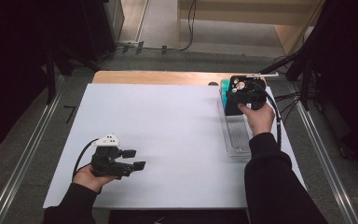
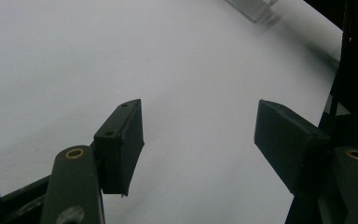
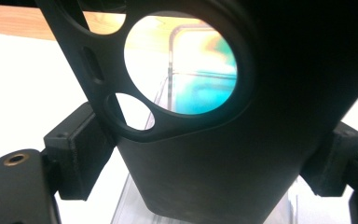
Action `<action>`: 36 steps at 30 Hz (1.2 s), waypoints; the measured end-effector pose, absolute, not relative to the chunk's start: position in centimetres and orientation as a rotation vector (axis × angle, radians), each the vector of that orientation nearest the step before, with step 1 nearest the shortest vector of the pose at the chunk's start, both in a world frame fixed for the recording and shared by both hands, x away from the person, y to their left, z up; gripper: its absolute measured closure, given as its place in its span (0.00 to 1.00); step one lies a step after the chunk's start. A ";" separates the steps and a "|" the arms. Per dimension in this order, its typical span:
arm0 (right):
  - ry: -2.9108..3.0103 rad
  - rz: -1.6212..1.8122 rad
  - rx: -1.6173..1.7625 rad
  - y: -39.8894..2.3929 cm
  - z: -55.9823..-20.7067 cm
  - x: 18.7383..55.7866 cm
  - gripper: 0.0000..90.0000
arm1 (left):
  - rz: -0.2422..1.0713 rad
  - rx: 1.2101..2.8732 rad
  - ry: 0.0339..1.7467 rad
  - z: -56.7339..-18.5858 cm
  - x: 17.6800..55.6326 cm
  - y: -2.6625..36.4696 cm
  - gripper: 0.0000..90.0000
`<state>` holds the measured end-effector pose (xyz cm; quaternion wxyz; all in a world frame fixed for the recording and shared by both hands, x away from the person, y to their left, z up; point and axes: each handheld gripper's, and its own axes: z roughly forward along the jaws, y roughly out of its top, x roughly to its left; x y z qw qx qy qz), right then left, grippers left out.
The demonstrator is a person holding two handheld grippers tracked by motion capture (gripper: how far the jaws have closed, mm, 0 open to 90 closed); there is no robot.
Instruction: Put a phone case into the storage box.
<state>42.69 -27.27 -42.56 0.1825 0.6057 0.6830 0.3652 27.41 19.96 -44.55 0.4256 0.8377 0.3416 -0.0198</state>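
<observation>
My right gripper (image 1: 243,99) is shut on a black phone case (image 1: 240,85) with round camera cut-outs, holding it above the far end of a clear plastic tray (image 1: 237,135) at the table's right side. In the right gripper view the case (image 3: 223,177) sits clamped between both pads, and a teal item (image 3: 200,93) in the tray (image 3: 135,205) shows through its large hole. That teal item (image 1: 224,88) lies at the tray's far end. My left gripper (image 1: 135,159) rests near the front left of the white sheet, its jaws (image 2: 200,135) open with nothing between them.
A white sheet (image 1: 168,130) covers most of the wooden table (image 1: 154,77). Metal rails run along both sides of the table, and dark stands and cables (image 1: 289,98) crowd the right rear.
</observation>
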 end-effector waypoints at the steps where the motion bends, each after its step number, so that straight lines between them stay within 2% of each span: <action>1: 1.923 1.023 1.705 -27.1 -42.9 42.9 0.15 | -0.050 2.095 0.853 -44.6 27.4 20.0 0.37; 14: 1.922 0.952 1.699 -26.2 -45.8 45.0 0.13 | -0.063 2.096 0.853 -44.7 27.6 19.9 0.37; 16: 1.912 0.946 1.700 -26.3 -45.9 45.3 0.08 | -0.065 2.101 0.847 -44.7 27.6 19.9 0.37; 17: 1.909 0.961 1.704 -26.4 -45.9 45.4 0.00 | -0.065 2.100 0.847 -44.7 27.6 19.9 0.37; 19: 1.907 0.987 1.709 -26.6 -45.9 45.4 0.00 | -0.066 2.098 0.848 -44.7 27.6 19.8 0.37; 27: 1.910 1.044 1.681 -27.0 -44.4 44.4 0.00 | -0.073 2.095 0.851 -44.7 27.7 19.8 0.37; 36: 2.077 1.189 1.575 -25.5 -41.8 40.8 0.00 | -0.069 2.100 0.853 -44.7 27.8 19.9 0.37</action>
